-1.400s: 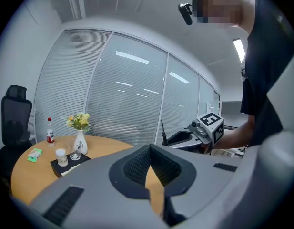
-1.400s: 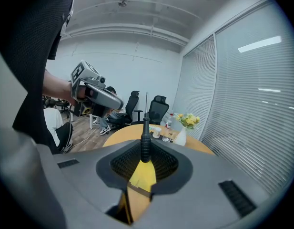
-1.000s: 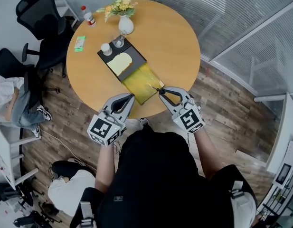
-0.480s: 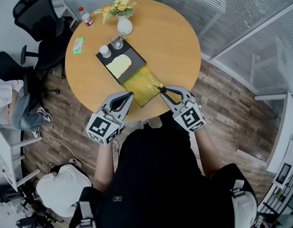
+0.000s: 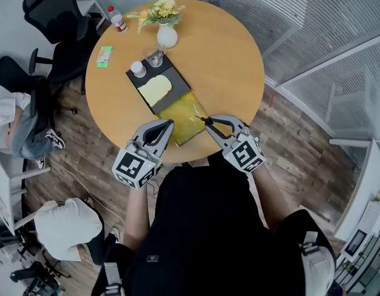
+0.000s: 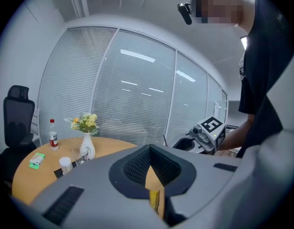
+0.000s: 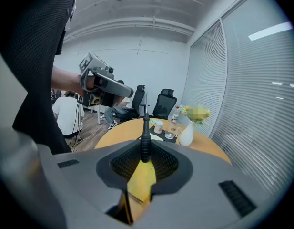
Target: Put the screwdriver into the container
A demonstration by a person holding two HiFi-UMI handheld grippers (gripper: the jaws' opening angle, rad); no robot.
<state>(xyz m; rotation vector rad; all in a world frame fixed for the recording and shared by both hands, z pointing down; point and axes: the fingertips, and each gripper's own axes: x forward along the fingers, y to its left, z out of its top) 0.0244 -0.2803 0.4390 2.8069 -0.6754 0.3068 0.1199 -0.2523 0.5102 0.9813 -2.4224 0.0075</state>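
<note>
We hold the screwdriver [image 7: 145,144] pinched in our right gripper [image 5: 206,120] at the yellow container's [image 5: 181,111] edge; lowering it in remains undone

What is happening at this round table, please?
A person at the wooden table has a gripper in each hand. The right gripper is shut on a black-handled screwdriver, beside the edge of the yellow container. The left gripper is at the opposite side of it; whether it grips it is unclear. The screwdriver is not yet inside.
</note>
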